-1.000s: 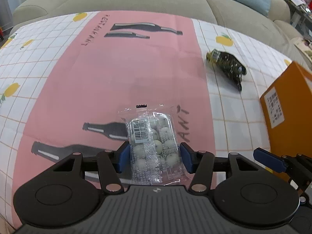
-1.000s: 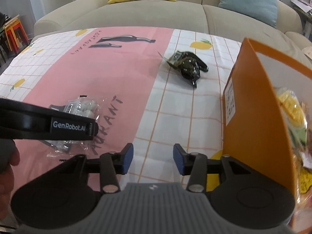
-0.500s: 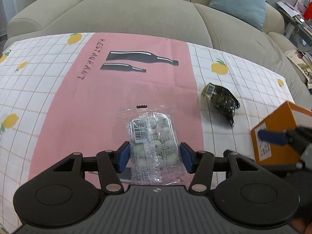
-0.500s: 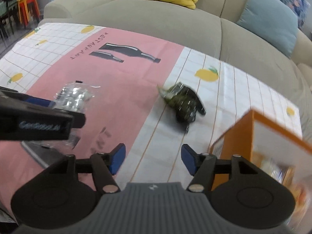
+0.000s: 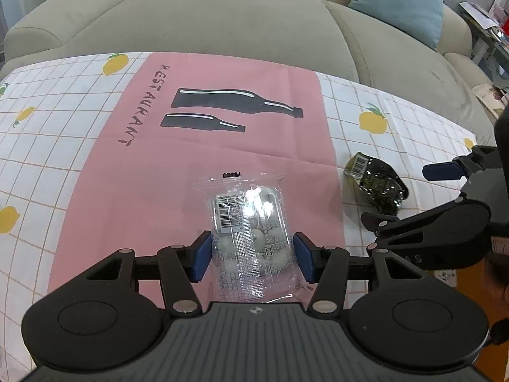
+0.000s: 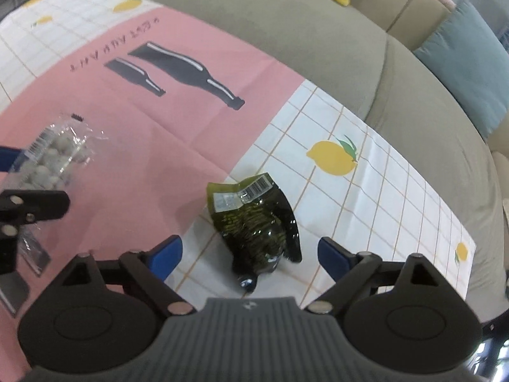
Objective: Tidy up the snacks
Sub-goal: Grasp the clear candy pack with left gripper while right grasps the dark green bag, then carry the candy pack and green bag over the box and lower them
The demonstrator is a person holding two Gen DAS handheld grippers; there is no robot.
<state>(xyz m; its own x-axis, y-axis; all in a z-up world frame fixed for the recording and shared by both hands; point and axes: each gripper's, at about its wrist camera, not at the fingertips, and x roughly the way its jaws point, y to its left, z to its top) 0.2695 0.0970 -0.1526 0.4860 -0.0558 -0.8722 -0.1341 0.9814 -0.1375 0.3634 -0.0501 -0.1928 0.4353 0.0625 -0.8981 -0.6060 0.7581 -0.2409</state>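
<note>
Right gripper (image 6: 249, 256) has swung from orange box, opening over green packet (image 6: 256, 219).

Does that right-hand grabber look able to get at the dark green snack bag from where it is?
Probably yes. The right gripper hangs just above the dark green snack bag, its jaws opening on either side of it with nothing between. The left gripper with its clear packet is off to the side.

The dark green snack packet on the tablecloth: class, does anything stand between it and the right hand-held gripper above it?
Nothing visible does. The dark green snack packet lies alone on the tablecloth, framed by the right hand-held gripper, whose jaws are opening and not touching it. The clear packet of pale sweets, held in the left hand-held gripper, is well off to the side.
</note>
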